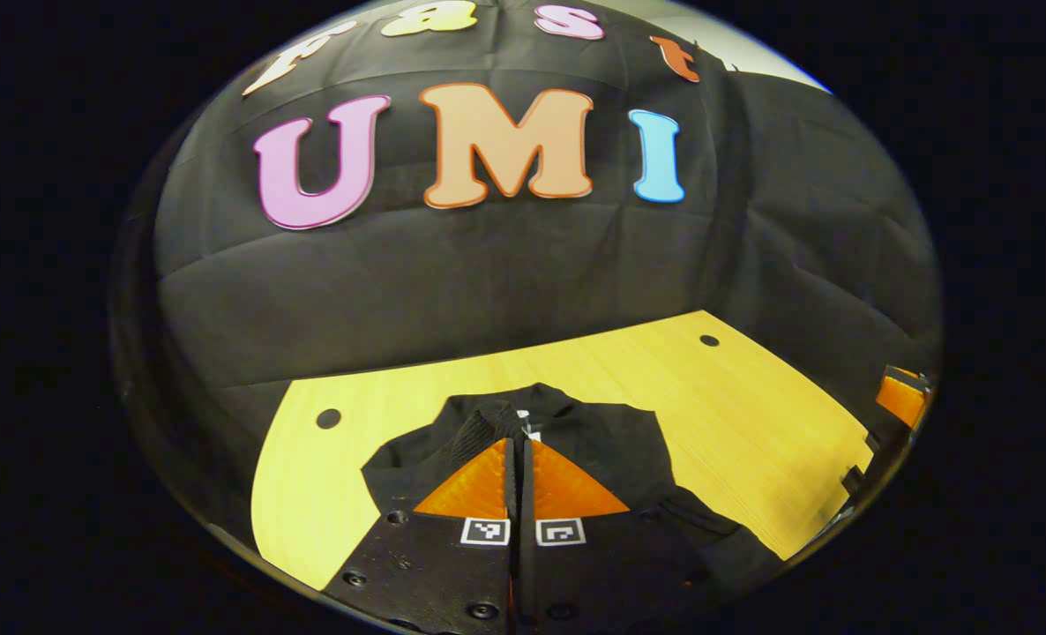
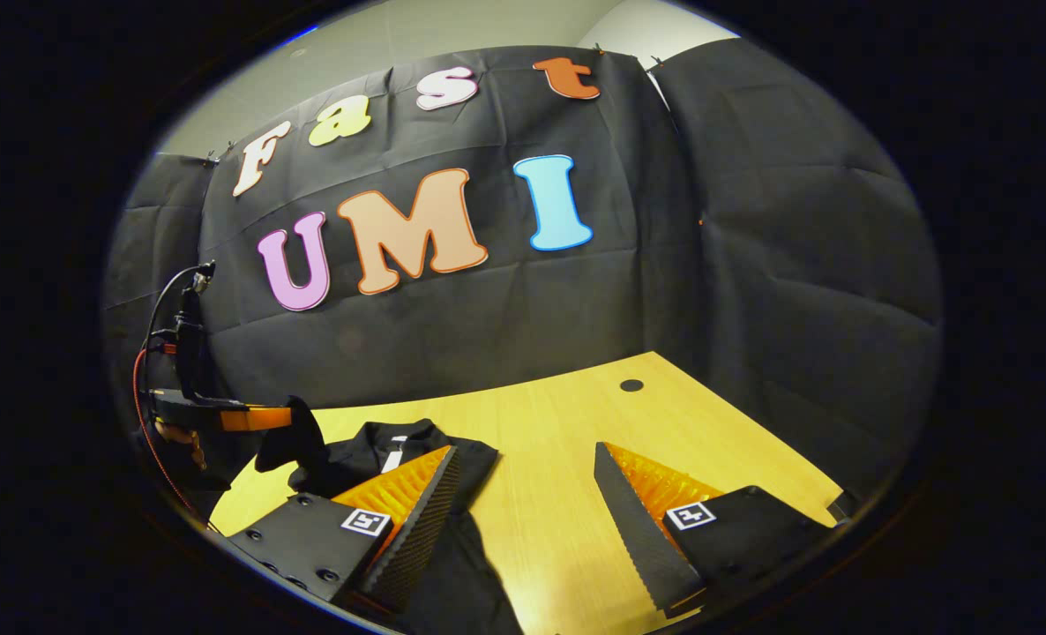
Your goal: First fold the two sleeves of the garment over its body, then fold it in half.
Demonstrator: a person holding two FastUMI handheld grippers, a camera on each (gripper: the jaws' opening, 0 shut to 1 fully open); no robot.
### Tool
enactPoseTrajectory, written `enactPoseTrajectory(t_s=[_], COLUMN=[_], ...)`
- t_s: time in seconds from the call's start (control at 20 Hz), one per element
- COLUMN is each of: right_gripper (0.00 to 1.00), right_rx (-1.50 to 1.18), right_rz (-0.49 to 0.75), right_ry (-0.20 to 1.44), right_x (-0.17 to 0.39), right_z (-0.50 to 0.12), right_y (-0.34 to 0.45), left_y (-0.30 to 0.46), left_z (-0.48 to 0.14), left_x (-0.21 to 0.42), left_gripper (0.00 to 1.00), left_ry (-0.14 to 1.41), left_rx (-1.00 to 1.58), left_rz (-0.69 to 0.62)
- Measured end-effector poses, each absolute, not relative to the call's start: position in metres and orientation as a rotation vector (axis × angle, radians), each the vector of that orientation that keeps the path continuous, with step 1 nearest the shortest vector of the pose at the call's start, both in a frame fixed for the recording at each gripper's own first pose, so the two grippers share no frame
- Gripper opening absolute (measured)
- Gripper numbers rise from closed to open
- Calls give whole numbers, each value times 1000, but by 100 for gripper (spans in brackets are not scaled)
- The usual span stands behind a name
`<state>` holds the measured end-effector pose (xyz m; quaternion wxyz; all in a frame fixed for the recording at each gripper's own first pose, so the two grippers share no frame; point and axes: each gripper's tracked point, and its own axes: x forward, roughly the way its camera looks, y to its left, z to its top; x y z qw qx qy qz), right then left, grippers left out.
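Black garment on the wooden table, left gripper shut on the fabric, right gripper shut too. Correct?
Not quite. The right gripper is open: the right gripper view shows its fingers spread wide with bare wooden table between them. The rest holds: the black garment lies on the table, and the left gripper is shut on its fabric, seen in the left gripper view.

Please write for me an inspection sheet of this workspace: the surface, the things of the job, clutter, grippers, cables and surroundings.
Surface: wooden table, round holes in the top.
Job's things: black garment lying on the table, part lifted.
Clutter: nothing seen.
Grippers: left gripper closed, black cloth at its tips; in the right gripper view it holds a fold of cloth above the table. Right gripper open, over the garment's edge.
Cables: red and black cables on the left gripper.
Surroundings: black cloth wall.
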<state>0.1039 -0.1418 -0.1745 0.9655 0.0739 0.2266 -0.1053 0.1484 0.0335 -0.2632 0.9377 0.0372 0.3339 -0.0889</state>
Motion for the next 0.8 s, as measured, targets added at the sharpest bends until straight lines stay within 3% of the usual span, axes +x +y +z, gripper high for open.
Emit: enactPoseTrajectory(t_s=[0.3, 0.45, 0.55, 0.6, 0.8], right_gripper=[97, 97, 98, 97, 98], right_rx=[134, 112, 103, 101, 77], right_rz=[-257, -240, -224, -218, -202], right_ry=[500, 521, 518, 517, 524], right_x=[85, 89, 96, 101, 118], right_z=[-188, -192, -189, -190, -197], right_y=[-157, -141, -124, -115, -71], left_y=[-7, 4, 30, 45, 113], left_z=[-277, -225, -199, -193, -193], left_x=[169, 194, 189, 182, 138], left_gripper=[0, 89, 100, 93, 93], left_ry=[675, 485, 420, 406, 435], left_rx=[90, 55, 81, 96, 94], left_rz=[-269, -243, -225, -218, -193])
